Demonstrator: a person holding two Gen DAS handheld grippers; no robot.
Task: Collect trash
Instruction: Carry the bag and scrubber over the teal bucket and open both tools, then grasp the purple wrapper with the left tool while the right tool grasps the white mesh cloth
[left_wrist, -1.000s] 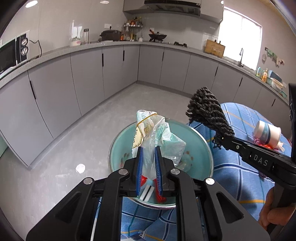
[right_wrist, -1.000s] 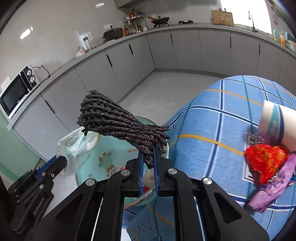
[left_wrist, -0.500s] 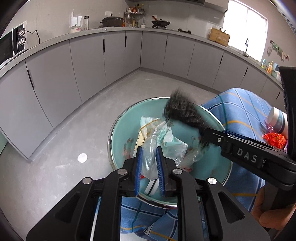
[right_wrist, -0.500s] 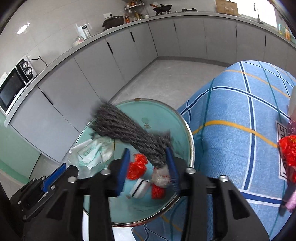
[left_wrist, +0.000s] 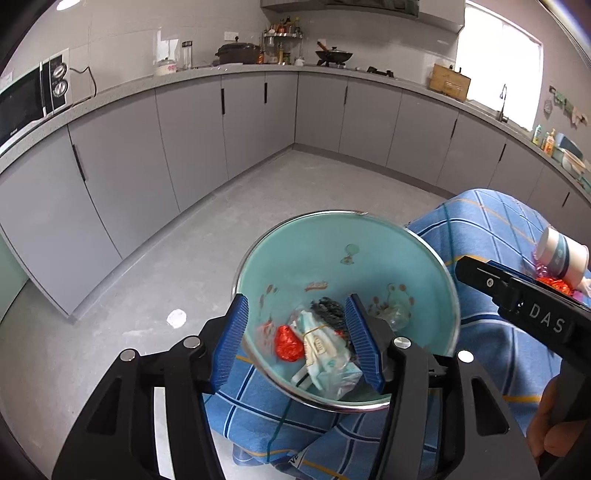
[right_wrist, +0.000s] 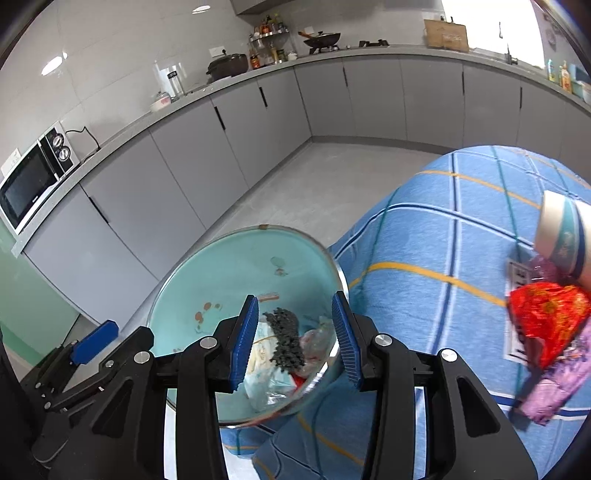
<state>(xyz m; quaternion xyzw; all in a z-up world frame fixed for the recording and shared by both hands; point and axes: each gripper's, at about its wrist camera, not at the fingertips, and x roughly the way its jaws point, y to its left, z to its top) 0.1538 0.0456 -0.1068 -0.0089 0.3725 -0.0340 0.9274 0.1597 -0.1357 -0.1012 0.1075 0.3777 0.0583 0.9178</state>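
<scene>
Left claw (left_wrist: 299, 343) hangs over the near rim of the teal basin (left_wrist: 369, 254), jaws have just been opening, nothing pinched: the clear plastic wrapper (left_wrist: 325, 354) lies loose in the basin bottom beside a red scrap (left_wrist: 286, 343). Right claw (right_wrist: 293, 339) also over the basin, jaws parted about halfway and empty; the dark rope bundle (right_wrist: 284, 341) sits on top of the wrapper pile, no pad touching it. Basin sits at the left edge of the blue checked worktop (right_wrist: 424, 240), overhanging toward the floor. Remaining trash is all at the right edge of the worktop: paper cup (right_wrist: 565, 240) on its side, long axis running roughly left-right with its open mouth facing left toward the claws, then the red foil wrapper (right_wrist: 546, 317) just below it and a purple wrapper (right_wrist: 554, 387) touching that. Key relation: that cluster lies well to the right of both claws, and the right claw is clearly nearer, so my read is right hand takes the next pick, approaching across the cup's long axis. Left stays by the basin.
</scene>
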